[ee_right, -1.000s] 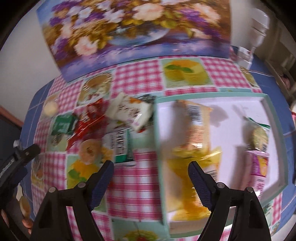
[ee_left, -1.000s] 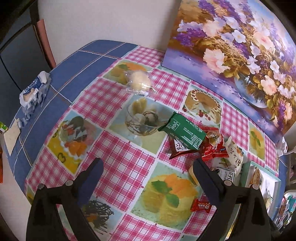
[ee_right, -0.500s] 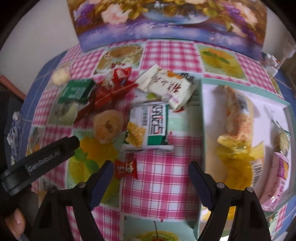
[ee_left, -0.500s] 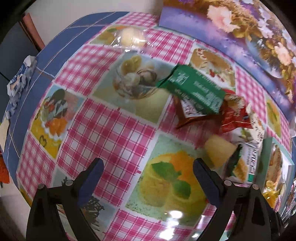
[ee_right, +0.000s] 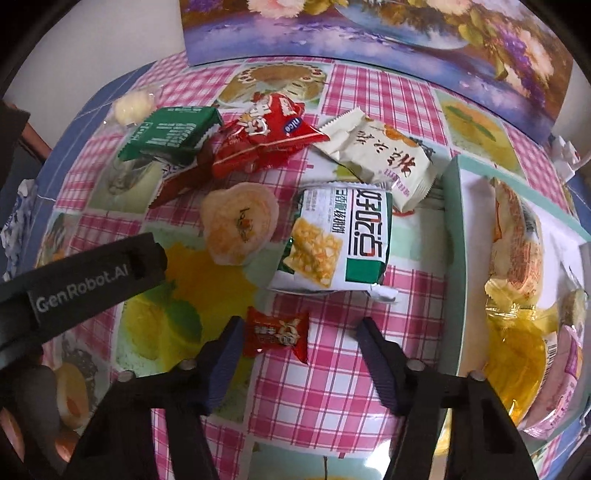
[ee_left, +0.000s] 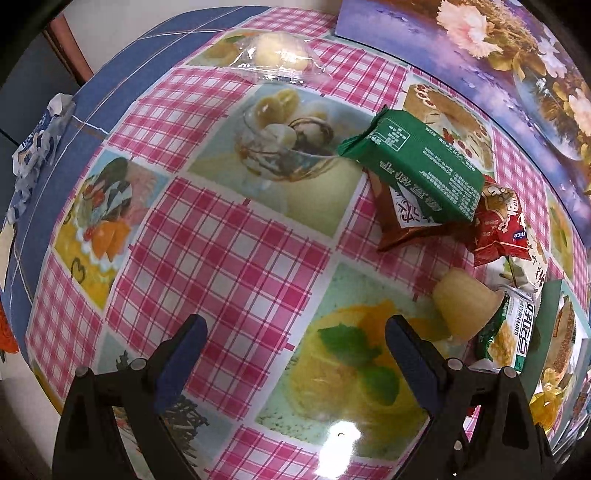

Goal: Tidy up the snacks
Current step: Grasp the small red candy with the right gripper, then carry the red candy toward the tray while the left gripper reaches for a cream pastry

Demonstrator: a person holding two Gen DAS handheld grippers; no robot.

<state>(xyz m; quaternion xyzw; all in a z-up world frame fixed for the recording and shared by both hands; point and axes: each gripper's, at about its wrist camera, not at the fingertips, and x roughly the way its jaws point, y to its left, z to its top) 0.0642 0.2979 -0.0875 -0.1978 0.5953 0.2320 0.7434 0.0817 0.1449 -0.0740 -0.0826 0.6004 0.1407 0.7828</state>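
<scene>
Snack packets lie heaped on the checked tablecloth: a green pack [ee_right: 168,134] [ee_left: 417,166], a red bag [ee_right: 266,133], a cream packet [ee_right: 380,155], a white-and-green packet [ee_right: 340,243] and a round yellow cake [ee_right: 238,223] [ee_left: 463,308]. A small red packet [ee_right: 277,334] lies just in front of my right gripper [ee_right: 299,334], which is open and low over the cloth. My left gripper [ee_left: 293,336] is open above bare cloth, left of the heap. The pale green tray [ee_right: 452,258] on the right holds several snacks.
A clear-wrapped bun [ee_left: 275,55] lies apart at the far left of the table. A flower painting [ee_right: 369,29] leans on the wall behind. A crumpled blue-white wrapper [ee_left: 37,140] sits at the table's left edge. A hand [ee_right: 33,413] holds the left tool.
Both grippers have dropped lower and closer to the table. The right one swung left from over the tray to the small red packet; the left one advanced toward the heap.
</scene>
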